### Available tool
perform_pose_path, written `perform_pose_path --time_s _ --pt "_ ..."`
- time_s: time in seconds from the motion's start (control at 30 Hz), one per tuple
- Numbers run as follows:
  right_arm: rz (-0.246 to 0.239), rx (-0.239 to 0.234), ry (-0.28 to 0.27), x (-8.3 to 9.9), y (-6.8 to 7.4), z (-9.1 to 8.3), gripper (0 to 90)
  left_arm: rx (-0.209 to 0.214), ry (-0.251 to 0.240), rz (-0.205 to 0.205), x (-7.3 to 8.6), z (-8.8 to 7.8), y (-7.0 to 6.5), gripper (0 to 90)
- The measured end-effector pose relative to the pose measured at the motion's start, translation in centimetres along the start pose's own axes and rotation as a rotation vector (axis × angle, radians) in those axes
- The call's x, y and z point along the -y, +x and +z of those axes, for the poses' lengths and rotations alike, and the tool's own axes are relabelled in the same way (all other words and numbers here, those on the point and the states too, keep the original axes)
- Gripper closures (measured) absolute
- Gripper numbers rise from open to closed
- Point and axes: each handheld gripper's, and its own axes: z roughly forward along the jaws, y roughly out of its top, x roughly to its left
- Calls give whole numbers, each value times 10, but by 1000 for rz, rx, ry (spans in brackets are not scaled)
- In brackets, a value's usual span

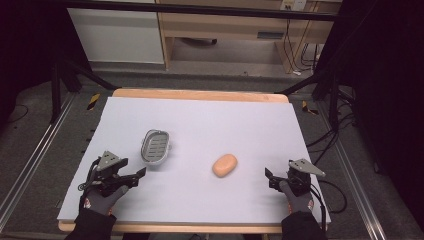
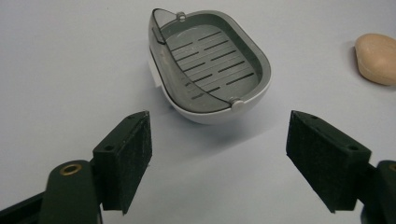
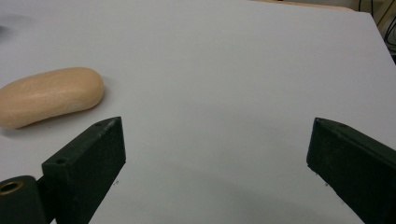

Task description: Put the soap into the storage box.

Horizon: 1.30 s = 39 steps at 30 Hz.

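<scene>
1. While both grippers hover w/ fingers released, soap dish [image 2: 212,70] sits at 12 o'clock of left gripper [image 1: 131,178], soap [image 1: 224,165] at 10 o'clock of right gripper [image 1: 272,179].
2. Risk: rounded soap may slip out if pinched off-centre.
3. Light dish could skid on surface [image 1: 210,120] if nudged.

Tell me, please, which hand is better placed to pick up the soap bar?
Probably right: the right tool stands open, nearer the soap bar; the left tool faces the soap dish.
</scene>
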Motion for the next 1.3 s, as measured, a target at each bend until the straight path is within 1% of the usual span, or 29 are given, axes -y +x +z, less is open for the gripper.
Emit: perform_pose_path --time_s 0.1,0.2,0.23,0.3,0.33,0.43,0.67,0.7,0.83,0.87,1.07,1.13,1.3 --pt "1 3 -3 0 -1 0 43 4 2 8 -2 1 -3 213" --pt "17 -20 -6 0 -3 0 33 12 6 16 -5 5 -7 210" --pt "18 -21 -9 0 -3 0 31 17 16 22 -5 8 -10 209" --pt "14 -17 -10 0 -3 0 29 21 22 29 -5 10 -13 209" --pt "4 -10 -12 0 -3 0 30 25 24 32 -6 12 -14 208" --pt "6 -9 -10 0 -4 0 30 29 31 39 -7 13 -16 208" --pt "-4 -9 -19 0 -4 -1 31 53 30 62 -22 22 -29 209" --pt "-2 -1 -22 0 -6 -1 31 62 26 72 -27 25 -34 208" --pt "-3 2 -17 1 -7 0 34 89 17 93 -38 31 -45 208" --pt "-3 2 -17 1 -7 0 34 89 17 93 -38 31 -45 207" --pt "-6 2 -15 1 -7 0 34 111 7 104 -49 41 -59 206" --pt "-4 4 -15 1 -7 0 34 115 10 116 -52 44 -64 203" --pt "5 1 -16 0 -8 -1 36 125 12 116 -57 51 -71 203"
